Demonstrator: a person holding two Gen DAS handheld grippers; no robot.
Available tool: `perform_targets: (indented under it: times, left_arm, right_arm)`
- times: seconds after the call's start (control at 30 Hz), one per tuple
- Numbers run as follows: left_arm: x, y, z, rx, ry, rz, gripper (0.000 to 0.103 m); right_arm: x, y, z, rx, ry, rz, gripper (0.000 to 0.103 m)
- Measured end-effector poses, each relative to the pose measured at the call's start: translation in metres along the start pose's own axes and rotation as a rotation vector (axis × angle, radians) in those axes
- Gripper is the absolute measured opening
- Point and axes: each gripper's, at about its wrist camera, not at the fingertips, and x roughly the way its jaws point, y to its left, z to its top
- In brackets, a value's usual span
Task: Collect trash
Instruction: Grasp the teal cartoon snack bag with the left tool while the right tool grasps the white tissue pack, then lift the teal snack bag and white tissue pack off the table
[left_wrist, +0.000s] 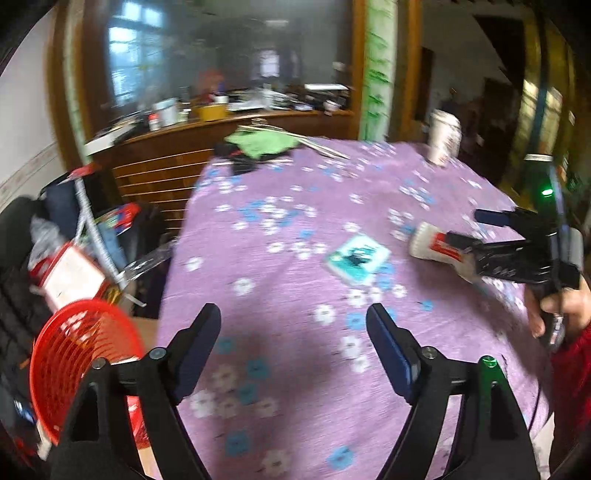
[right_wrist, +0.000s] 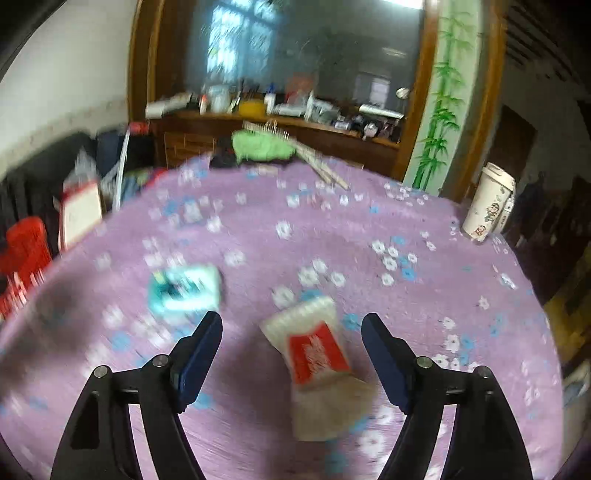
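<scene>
Purple floral cloth spread ahead of me. My right gripper stood spread, the red-labelled wrapper between its jaws, unpinched. Left gripper gaped empty, teal packet beyond, basket beside. Both pieces remained uncollected, I judged.

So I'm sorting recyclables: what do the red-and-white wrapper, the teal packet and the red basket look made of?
Red-and-white wrapper: probably thin plastic film, slightly glossy, with a crimped, ribbed end. Teal packet: flat and printed, paper or foil; blur leaves it open. Red basket: moulded plastic, shiny, with an open lattice wall.
</scene>
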Motion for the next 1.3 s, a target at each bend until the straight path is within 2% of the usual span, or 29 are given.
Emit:
perform_targets:
  times: [0.07, 0.13, 0.23, 0.27, 0.3, 0.4, 0.5, 0.67, 0.73, 0.9, 1.07, 1.1, 1.17, 1.23, 1.3]
  left_arm:
    - [0.012, -0.017, 0.006, 0.043, 0.035, -0.035, 0.083]
    - [0.022, -0.028, 0.011, 0.075, 0.068, -0.057, 0.083]
    - [0.041, -0.041, 0.019, 0.116, 0.118, -0.070, 0.083]
    - [0.048, -0.046, 0.021, 0.131, 0.135, -0.079, 0.083]
    - [0.054, -0.049, 0.025, 0.142, 0.143, -0.081, 0.083]
    - [0.070, -0.054, 0.034, 0.159, 0.153, -0.076, 0.083]
    - [0.091, -0.058, 0.043, 0.171, 0.178, -0.078, 0.083]
    - [0.137, -0.072, 0.054, 0.206, 0.251, -0.113, 0.083]
    - [0.154, -0.077, 0.056, 0.220, 0.267, -0.094, 0.083]
    - [0.185, -0.087, 0.057, 0.282, 0.290, -0.036, 0.083]
    - [0.196, -0.078, 0.057, 0.258, 0.292, -0.066, 0.083]
    - [0.196, -0.077, 0.057, 0.247, 0.285, -0.069, 0.079]
    - [0.196, -0.075, 0.056, 0.225, 0.277, -0.098, 0.065]
    - [0.194, -0.074, 0.056, 0.199, 0.272, -0.095, 0.050]
    - [0.191, -0.074, 0.054, 0.178, 0.263, -0.062, 0.047]
  right_arm:
    - [0.015, -0.003, -0.008, -0.030, 0.053, 0.006, 0.082]
    - [0.025, -0.006, -0.016, -0.049, 0.062, -0.031, 0.082]
    - [0.038, -0.013, -0.025, -0.050, 0.091, -0.037, 0.081]
    - [0.041, -0.014, -0.028, -0.043, 0.100, -0.034, 0.073]
    - [0.044, -0.017, -0.030, -0.036, 0.110, -0.032, 0.059]
    - [0.048, -0.025, -0.033, 0.000, 0.118, -0.010, 0.046]
    - [0.042, -0.031, -0.033, 0.046, 0.087, -0.015, 0.044]
    - [0.030, -0.050, -0.033, 0.183, 0.024, 0.050, 0.044]
    - [0.023, -0.054, -0.032, 0.217, -0.009, 0.071, 0.044]
    - [0.013, -0.058, -0.029, 0.253, -0.050, 0.097, 0.044]
    - [0.012, -0.059, -0.028, 0.263, -0.051, 0.109, 0.044]
    - [0.011, -0.059, -0.028, 0.264, -0.053, 0.111, 0.044]
    - [0.011, -0.059, -0.028, 0.268, -0.057, 0.121, 0.044]
    - [0.010, -0.060, -0.028, 0.271, -0.058, 0.120, 0.044]
    - [0.011, -0.060, -0.028, 0.271, -0.057, 0.120, 0.044]
